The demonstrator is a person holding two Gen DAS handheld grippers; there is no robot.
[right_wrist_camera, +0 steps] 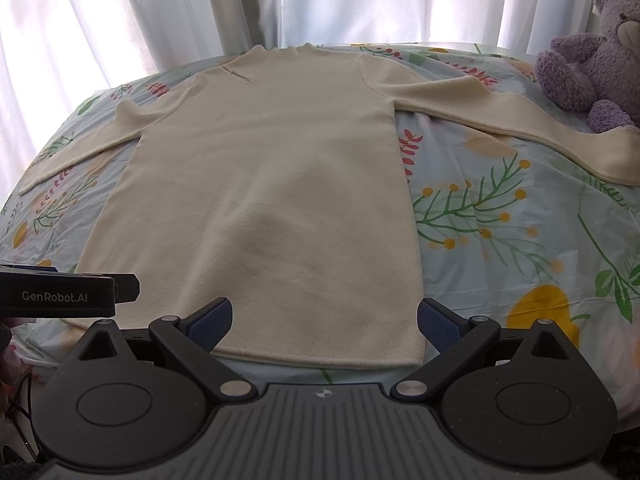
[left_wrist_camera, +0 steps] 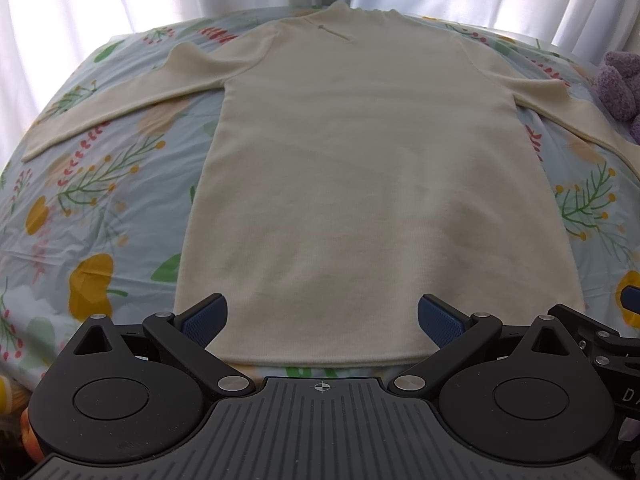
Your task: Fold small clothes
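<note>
**Cream sweater lying flat, both grippers waiting at its hem**

A floral bedsheet (left_wrist_camera: 100,216) is covering the whole surface ahead of the grippers, with white curtains (right_wrist_camera: 320,0) hanging behind its far edge. The cream sweater (left_wrist_camera: 348,184) is lying spread flat on the sheet, its hem nearest the grippers and its collar pointing away toward the curtains, both sleeves stretching out to either side. A purple teddy bear (right_wrist_camera: 592,68) is sitting far ahead and to the right of the right gripper, one foot just beside the end of the right sleeve (right_wrist_camera: 520,120). The left gripper (left_wrist_camera: 322,320) is hovering over the hem with its fingers spread wide, gripping nothing. The right gripper (right_wrist_camera: 324,322) is doing likewise over the hem's right corner, fingers apart and empty, the left one's black body showing just to its left.
</note>
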